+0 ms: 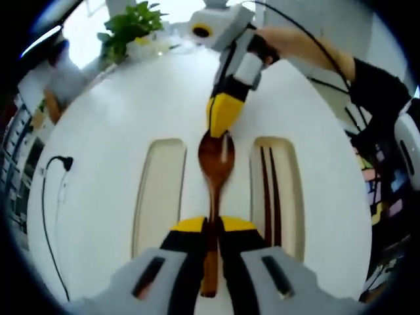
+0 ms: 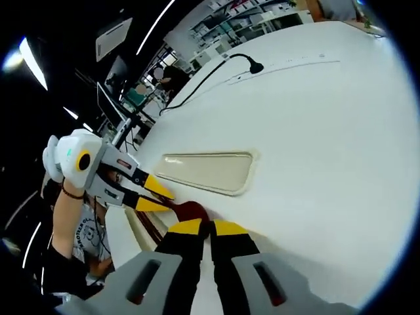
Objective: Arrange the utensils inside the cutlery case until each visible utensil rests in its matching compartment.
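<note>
1 spoon (image 1: 215, 164), 2 chopsticks (image 1: 270, 190), 2 tools (image 1: 212, 224)

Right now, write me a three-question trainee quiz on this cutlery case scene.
1. True or false: the left tool is shut on the wooden spoon.
2. Which compartment holds the chopsticks in the left gripper view? A) left compartment B) right compartment
3. Fill in: the right tool meets the spoon at its ____.

Key: 1 true. 2 B. 3 bowl; whether its jaws actually pinch it cannot be told.
</note>
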Available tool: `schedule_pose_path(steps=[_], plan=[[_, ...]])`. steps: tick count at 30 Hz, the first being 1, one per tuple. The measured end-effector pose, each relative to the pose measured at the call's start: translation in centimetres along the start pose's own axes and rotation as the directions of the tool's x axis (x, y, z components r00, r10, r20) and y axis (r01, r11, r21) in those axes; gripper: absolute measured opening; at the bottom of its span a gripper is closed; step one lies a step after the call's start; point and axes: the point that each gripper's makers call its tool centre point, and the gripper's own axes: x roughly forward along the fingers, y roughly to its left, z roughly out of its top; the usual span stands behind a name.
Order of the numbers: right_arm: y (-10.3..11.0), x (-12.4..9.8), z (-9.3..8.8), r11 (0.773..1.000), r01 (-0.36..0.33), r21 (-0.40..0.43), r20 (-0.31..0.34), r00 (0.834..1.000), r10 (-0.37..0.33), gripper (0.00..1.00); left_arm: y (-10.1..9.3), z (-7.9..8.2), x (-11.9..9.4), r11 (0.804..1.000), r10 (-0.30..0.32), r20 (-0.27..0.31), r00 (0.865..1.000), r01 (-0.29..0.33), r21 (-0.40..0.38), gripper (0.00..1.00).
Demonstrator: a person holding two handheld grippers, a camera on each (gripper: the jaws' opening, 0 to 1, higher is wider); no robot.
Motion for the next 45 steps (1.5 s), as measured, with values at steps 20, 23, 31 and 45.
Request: schedule_pose_path(steps=[20, 23, 31, 45], plan=[[3.7, -1.2, -0.5, 0.995, -0.091, -0.026, 0.04, 0.995, 0.092, 0.02, -2.0, 0.5, -3.5, 0.997, 0.038, 0.035, 0.999, -0.04, 0.062, 0.07], [4.3, -1.5, -1.0, 0.994, -0.111, -0.021, 0.037, 0.993, 0.112, 0.02, -2.7, 0.4, -3.8, 0.997, 0.032, 0.055, 0.998, -0.035, 0.066, 0.07], [5.3, -1.1, -2.8, 0.991, -0.121, -0.05, 0.008, 0.993, 0.121, 0.02, -4.3, -0.5, -3.7, 0.994, 0.018, 0.05, 0.999, -0.023, 0.104, 0.07], [4.6, -0.6, -4.7, 0.956, -0.07, -0.287, -0.043, 0.997, 0.06, 0.03, -5.8, -1.5, -1.9, 0.995, -0.004, 0.053, 0.999, -0.001, 0.104, 0.07]])
